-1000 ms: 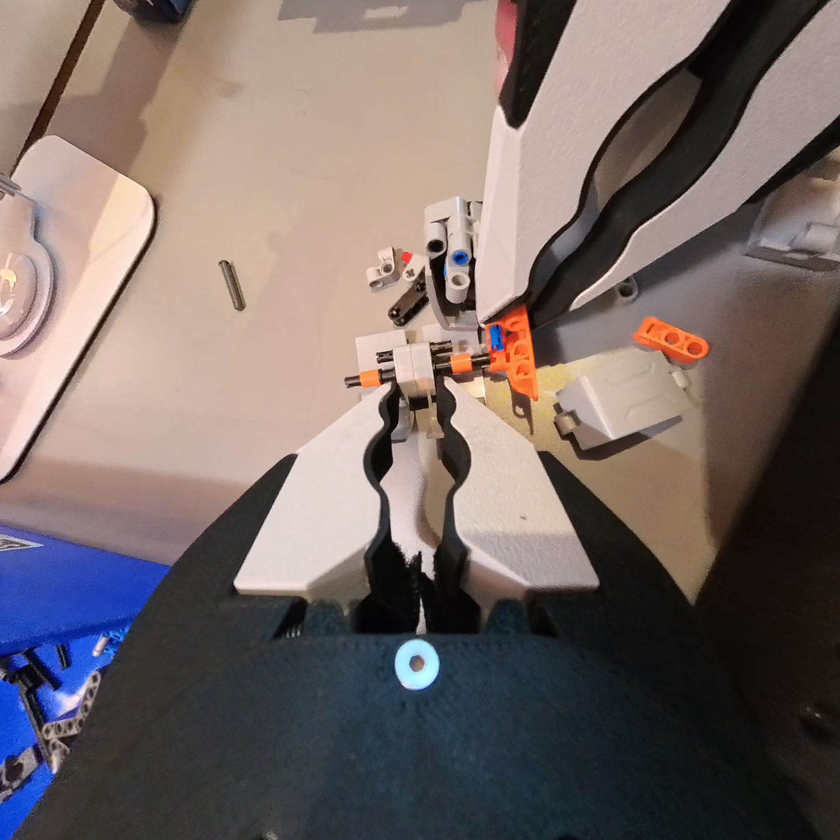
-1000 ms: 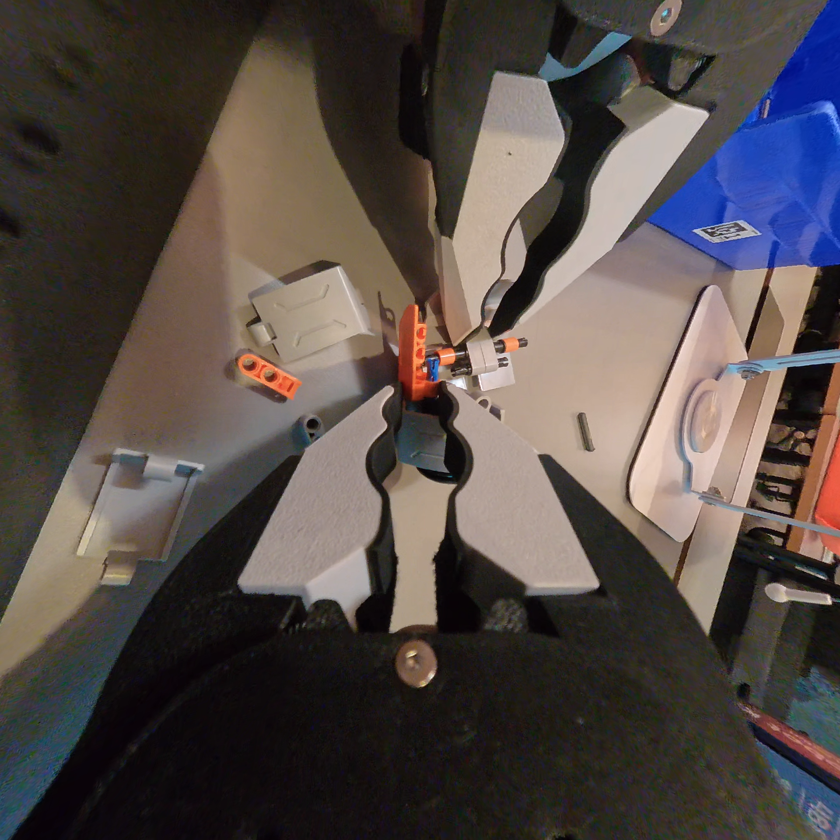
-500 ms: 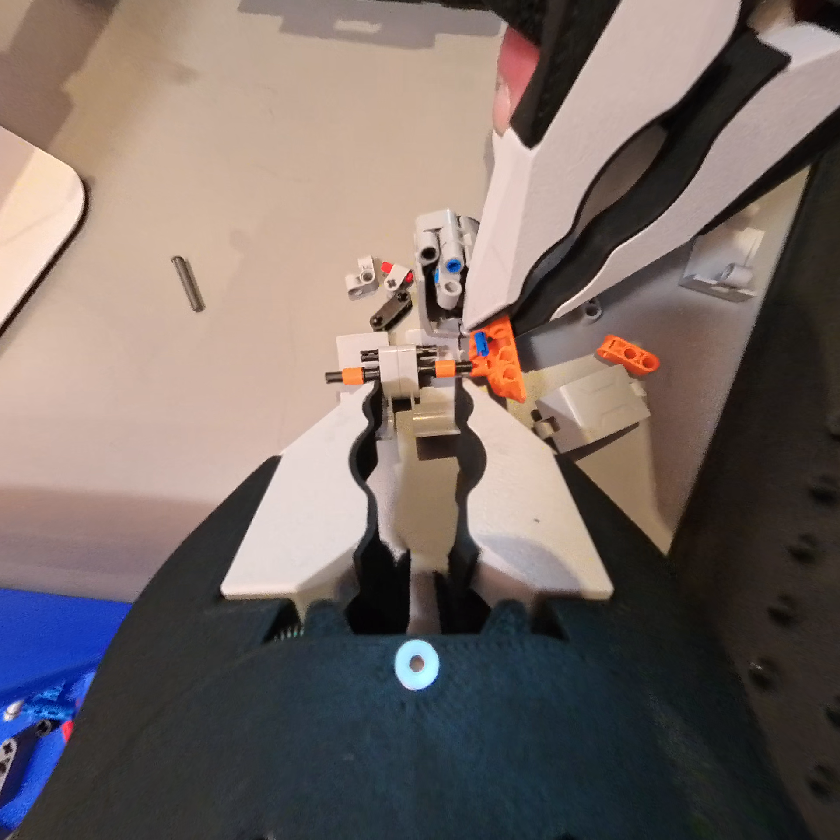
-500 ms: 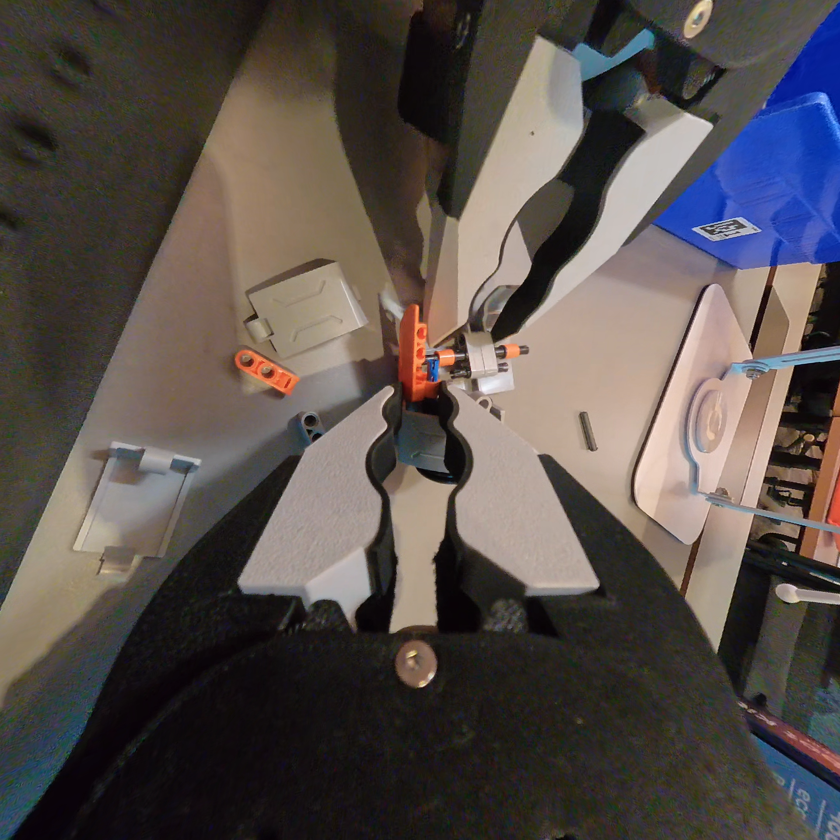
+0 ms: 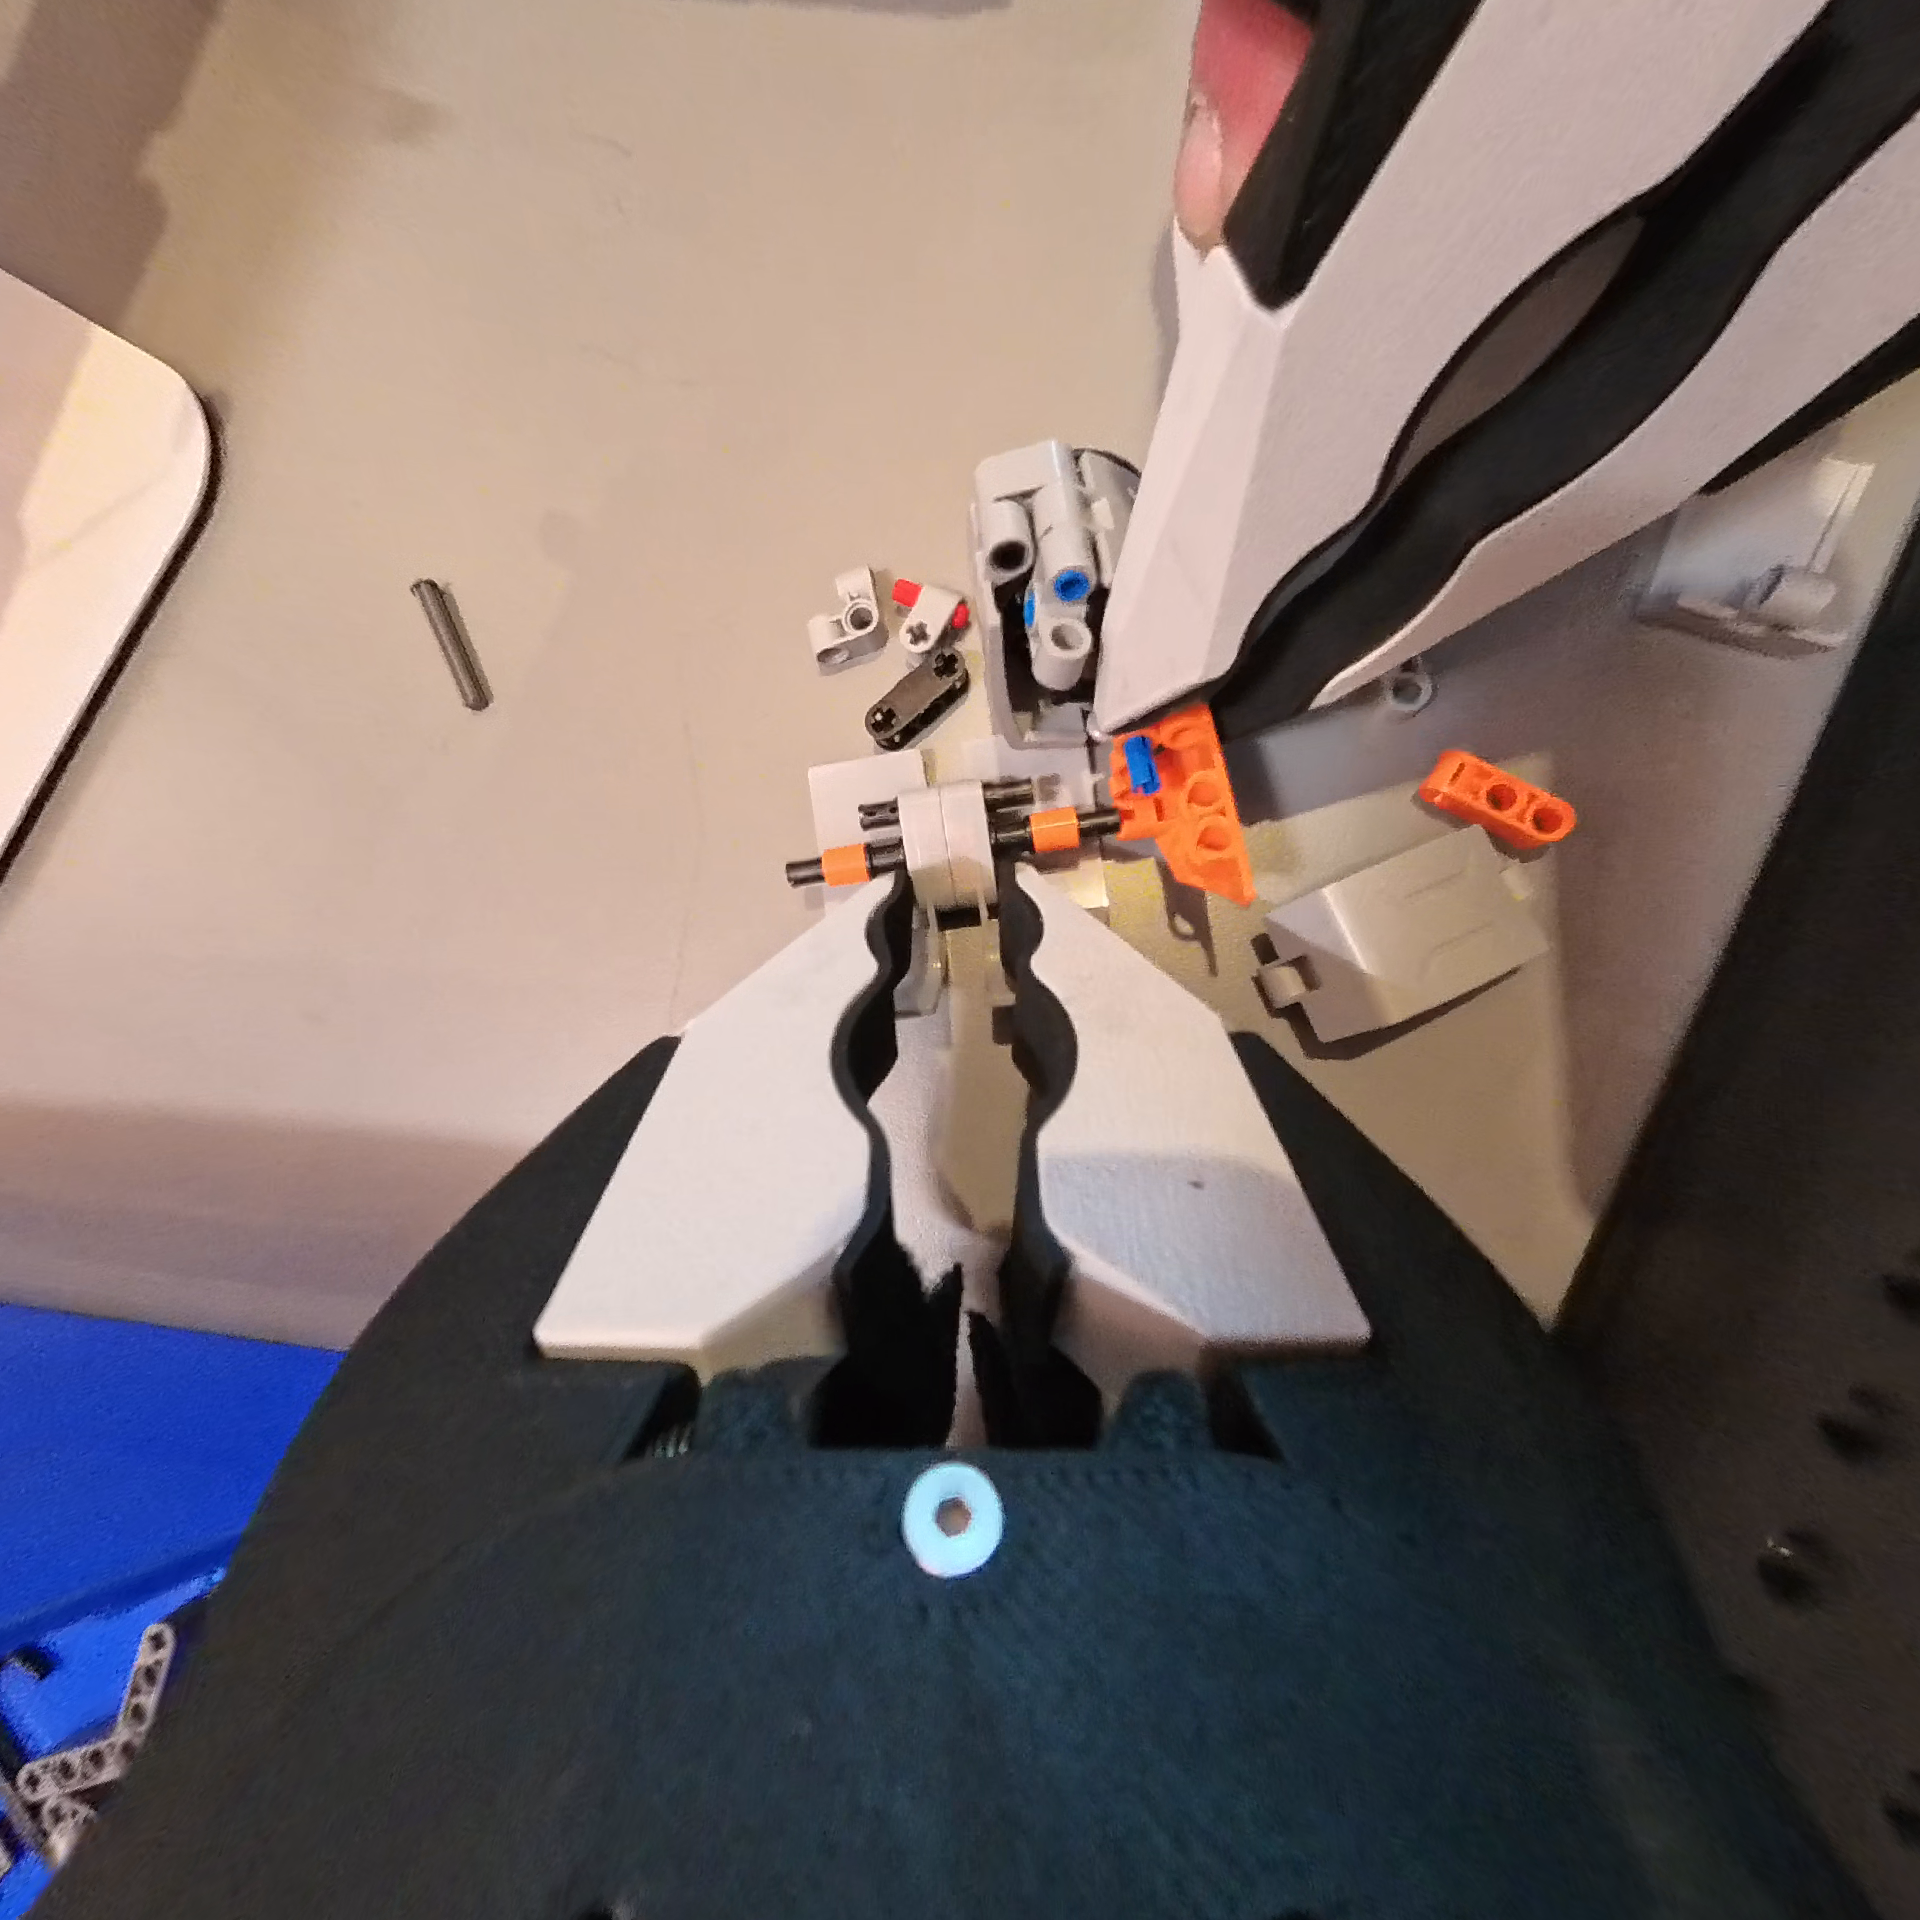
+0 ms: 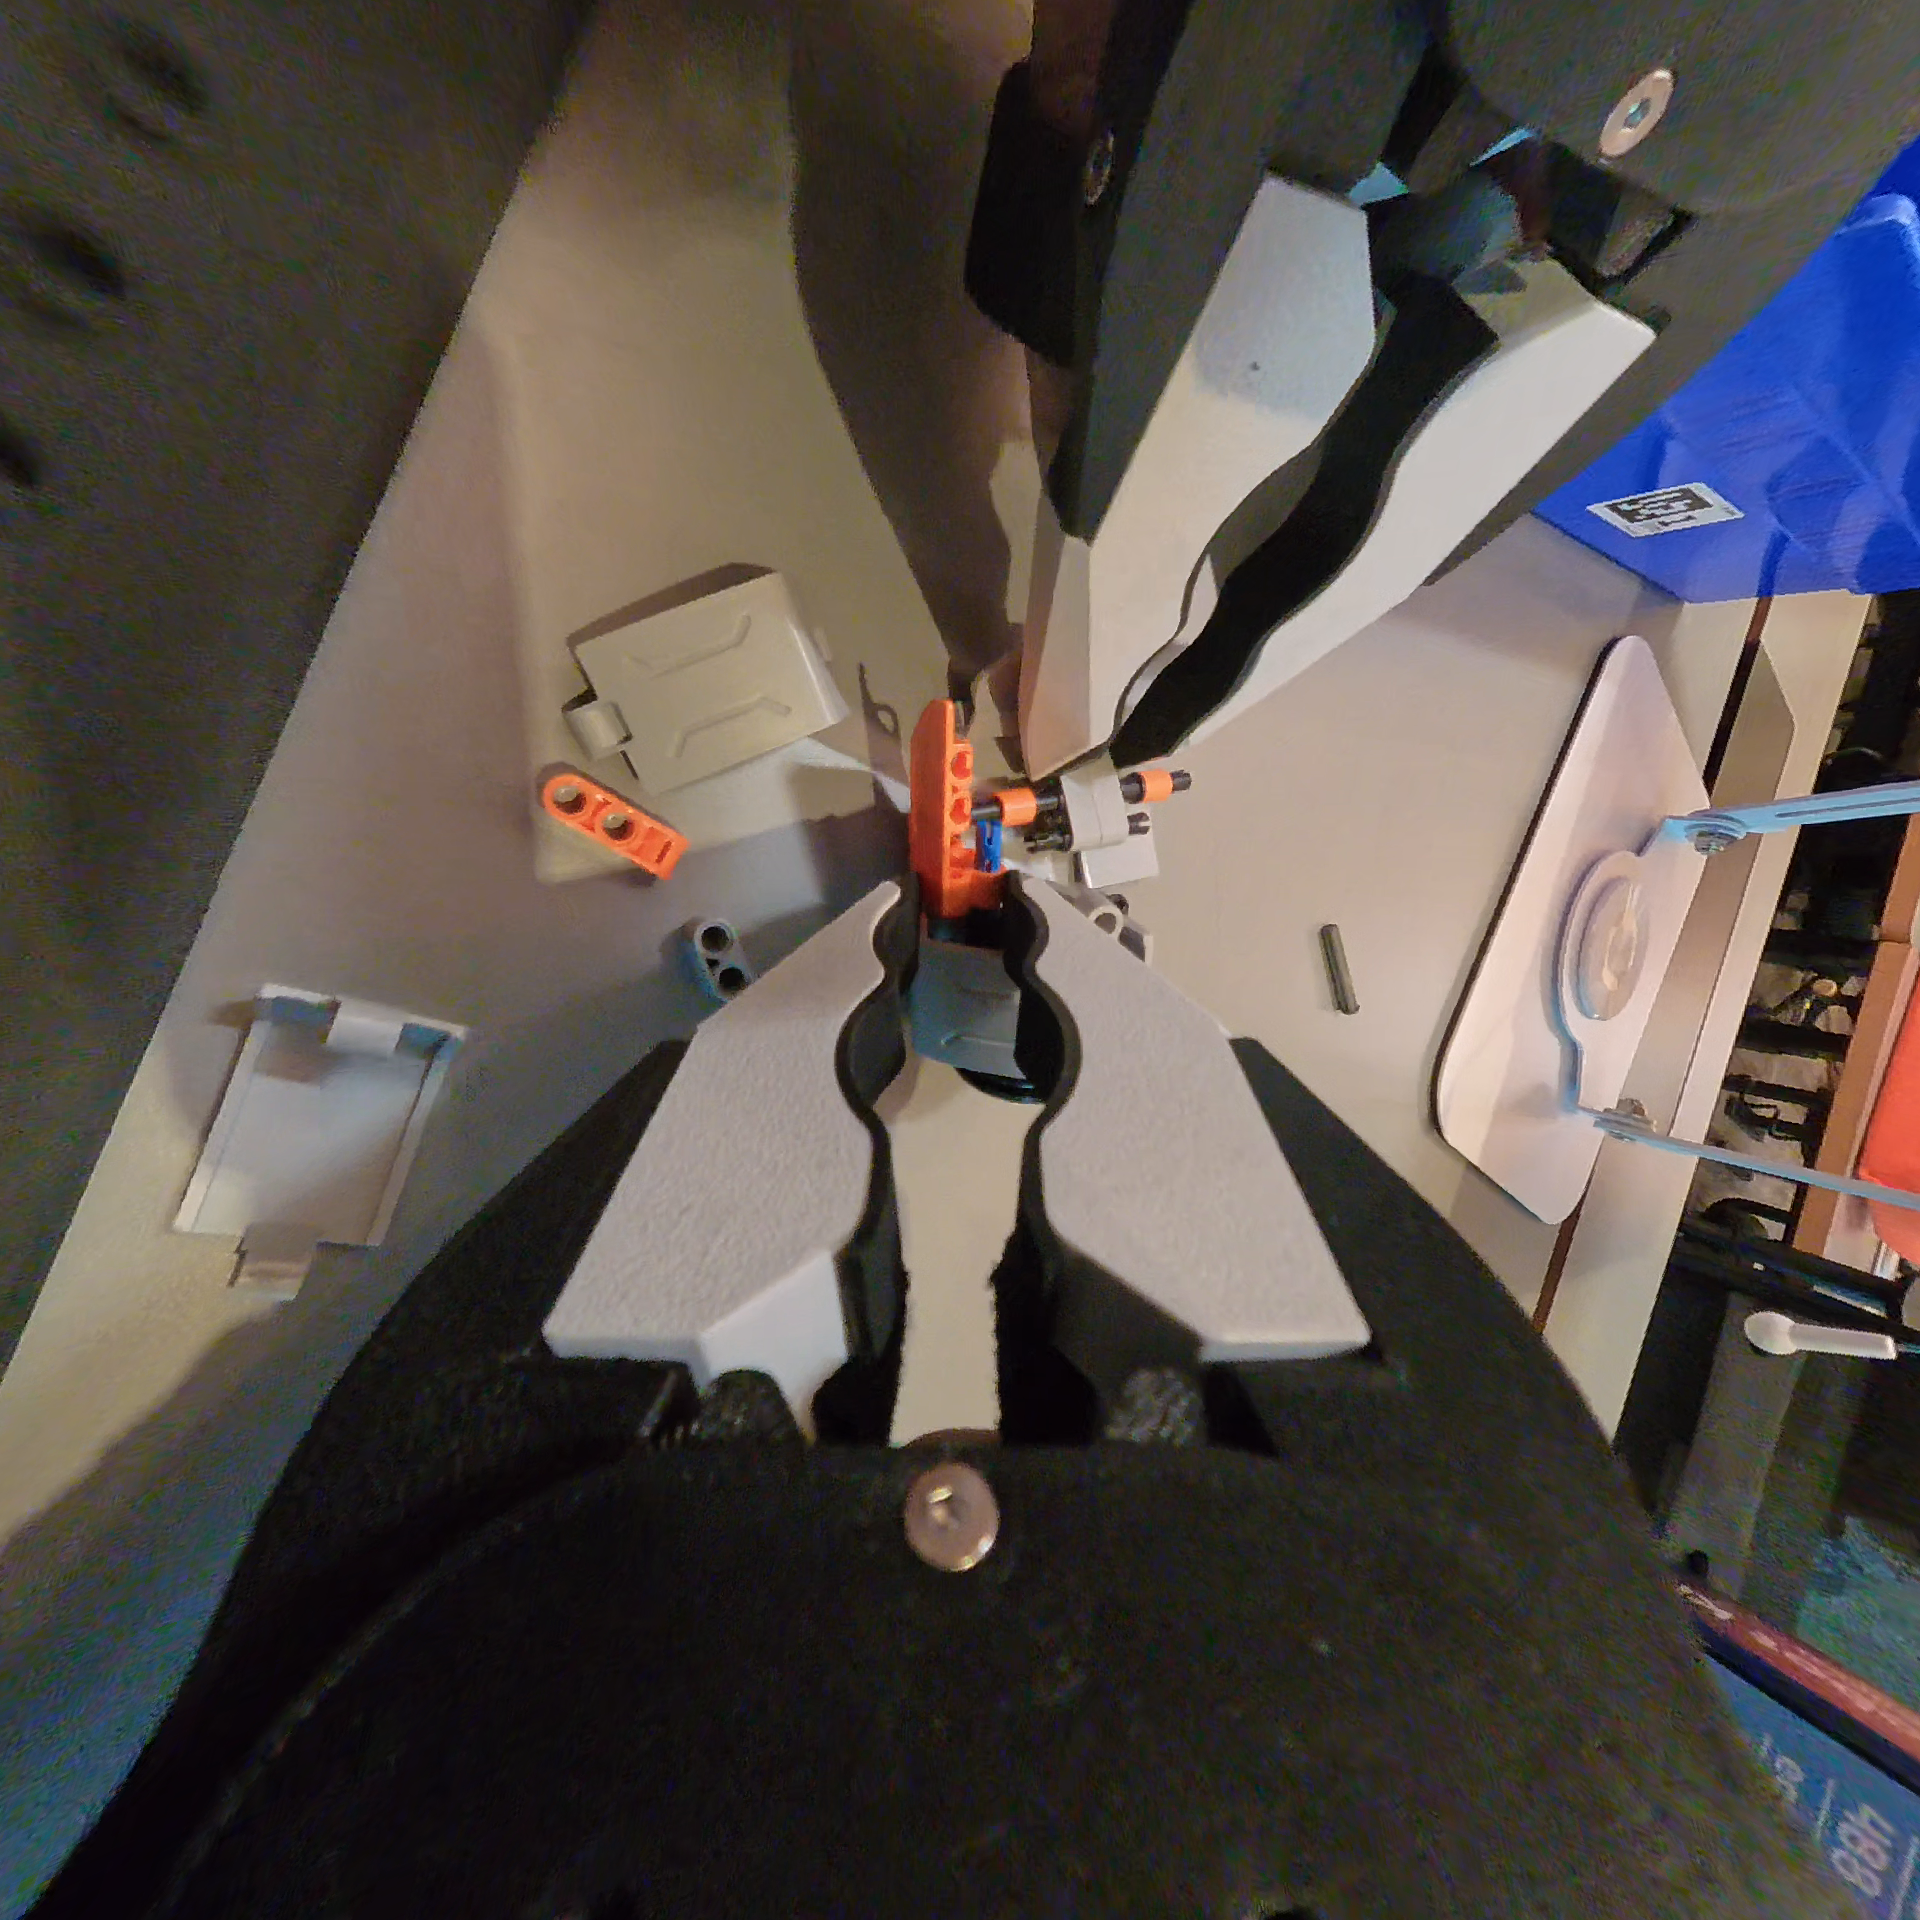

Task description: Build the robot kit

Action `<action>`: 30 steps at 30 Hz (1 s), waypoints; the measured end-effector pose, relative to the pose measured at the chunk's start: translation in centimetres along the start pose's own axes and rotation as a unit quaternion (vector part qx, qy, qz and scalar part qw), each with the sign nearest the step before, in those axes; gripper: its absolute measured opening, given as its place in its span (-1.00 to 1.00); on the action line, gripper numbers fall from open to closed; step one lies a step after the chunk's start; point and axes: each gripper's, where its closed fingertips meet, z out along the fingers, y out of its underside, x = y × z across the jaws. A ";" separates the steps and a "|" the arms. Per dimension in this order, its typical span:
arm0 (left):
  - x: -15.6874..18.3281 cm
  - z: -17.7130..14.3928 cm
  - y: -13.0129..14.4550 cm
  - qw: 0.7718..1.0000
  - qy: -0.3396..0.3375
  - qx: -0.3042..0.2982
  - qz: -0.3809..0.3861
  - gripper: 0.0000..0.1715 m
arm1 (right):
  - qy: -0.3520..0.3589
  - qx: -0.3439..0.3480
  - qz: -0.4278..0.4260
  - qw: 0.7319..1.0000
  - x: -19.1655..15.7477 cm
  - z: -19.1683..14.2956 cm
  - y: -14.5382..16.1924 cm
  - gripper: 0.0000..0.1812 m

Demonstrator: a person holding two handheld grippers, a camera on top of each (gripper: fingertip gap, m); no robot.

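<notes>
Left wrist view: the left gripper [image 5: 951,904] has its fingers closed narrowly on one grey connector block [image 5: 948,842]. One black axle [image 5: 951,847] with two orange bushes runs through it left to right, its right tip meeting one orange perforated beam [image 5: 1190,805]. The right gripper [image 6: 956,894] pinches that beam. On the surface [image 5: 520,312] lie one loose orange beam [image 5: 1496,808] and one dark pin [image 5: 450,644].

Just sitting on the beige table [image 5: 582,312]: dark pin [image 5: 450,644], grey panels [image 6: 707,675], small orange beam [image 5: 1496,808], white board [image 6: 1558,935].
</notes>
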 end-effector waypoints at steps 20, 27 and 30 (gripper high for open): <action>-0.2 0.1 0.0 0.996 -0.052 -0.045 0.053 -0.85 | 0.008 -0.011 0.021 1.000 0.1 0.1 0.0 -0.87; -0.3 0.1 -0.2 0.995 -0.058 -0.050 0.059 -0.85 | 0.014 -0.015 0.028 0.999 0.1 0.0 0.1 -0.87; -0.3 0.2 -0.2 0.995 -0.058 -0.051 0.063 -0.85 | 0.011 -0.014 0.039 0.999 0.1 0.0 0.2 -0.87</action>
